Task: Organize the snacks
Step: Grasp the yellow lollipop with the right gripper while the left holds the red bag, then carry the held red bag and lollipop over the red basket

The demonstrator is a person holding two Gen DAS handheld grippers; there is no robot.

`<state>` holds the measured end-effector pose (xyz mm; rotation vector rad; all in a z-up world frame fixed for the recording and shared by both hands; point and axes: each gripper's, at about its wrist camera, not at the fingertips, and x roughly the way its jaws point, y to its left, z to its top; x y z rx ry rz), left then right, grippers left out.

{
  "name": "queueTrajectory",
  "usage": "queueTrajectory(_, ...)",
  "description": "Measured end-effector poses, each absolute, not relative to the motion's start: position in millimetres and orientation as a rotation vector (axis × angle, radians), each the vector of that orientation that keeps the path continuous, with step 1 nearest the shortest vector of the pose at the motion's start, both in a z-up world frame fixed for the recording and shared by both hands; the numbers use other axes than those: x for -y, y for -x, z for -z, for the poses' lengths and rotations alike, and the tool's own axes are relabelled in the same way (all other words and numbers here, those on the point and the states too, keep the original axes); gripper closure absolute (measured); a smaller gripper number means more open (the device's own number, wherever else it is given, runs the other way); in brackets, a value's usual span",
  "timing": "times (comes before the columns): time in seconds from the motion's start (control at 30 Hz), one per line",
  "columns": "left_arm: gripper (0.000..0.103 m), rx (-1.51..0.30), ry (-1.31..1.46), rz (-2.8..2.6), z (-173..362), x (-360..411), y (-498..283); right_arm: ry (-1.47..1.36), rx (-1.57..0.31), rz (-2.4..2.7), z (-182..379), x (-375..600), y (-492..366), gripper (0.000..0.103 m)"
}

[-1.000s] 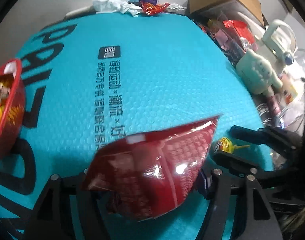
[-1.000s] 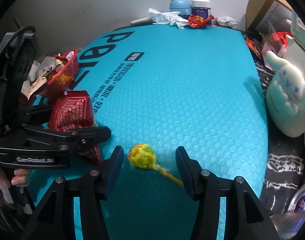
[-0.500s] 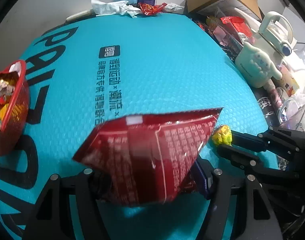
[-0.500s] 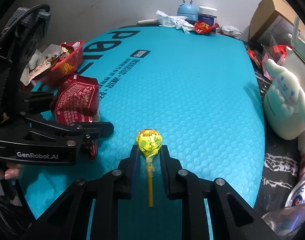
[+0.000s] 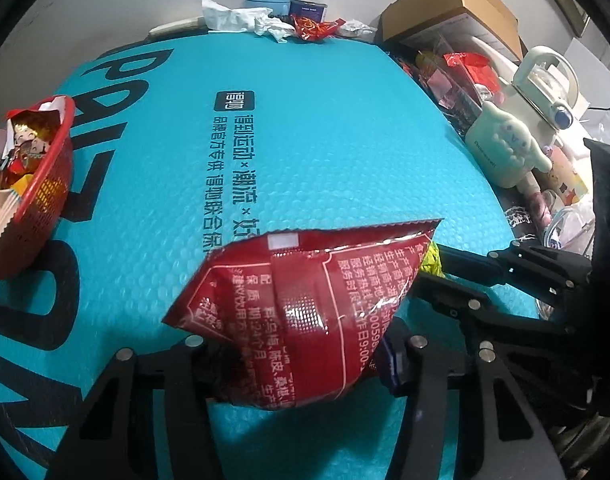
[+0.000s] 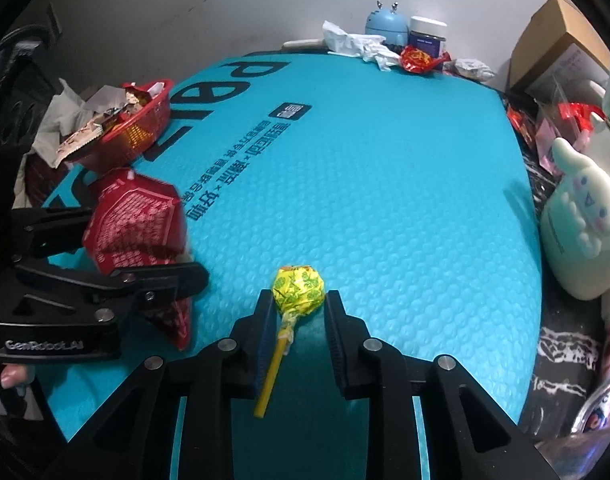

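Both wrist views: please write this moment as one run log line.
left gripper: closing, red snack packet between jaws | right gripper: shut on yellow lollipop | red basket: holds other snacks

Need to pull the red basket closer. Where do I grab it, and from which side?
Probably the rim of the red basket on the side facing the blue mat, coming from above with one finger inside and one outside. That thin upright wall is bare there, while wrappers pile over its far side.
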<state>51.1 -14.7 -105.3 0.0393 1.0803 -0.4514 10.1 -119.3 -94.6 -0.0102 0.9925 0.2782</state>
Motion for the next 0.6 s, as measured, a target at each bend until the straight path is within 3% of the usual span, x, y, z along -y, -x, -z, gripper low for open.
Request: queueTrajectory(0.6, 0.053, -0.997, 0.021, 0.449, 72.1, -5.8, -21.0, -0.038, -0.932, -0.324, 70.6, 119.2, 15.9, 0.08)
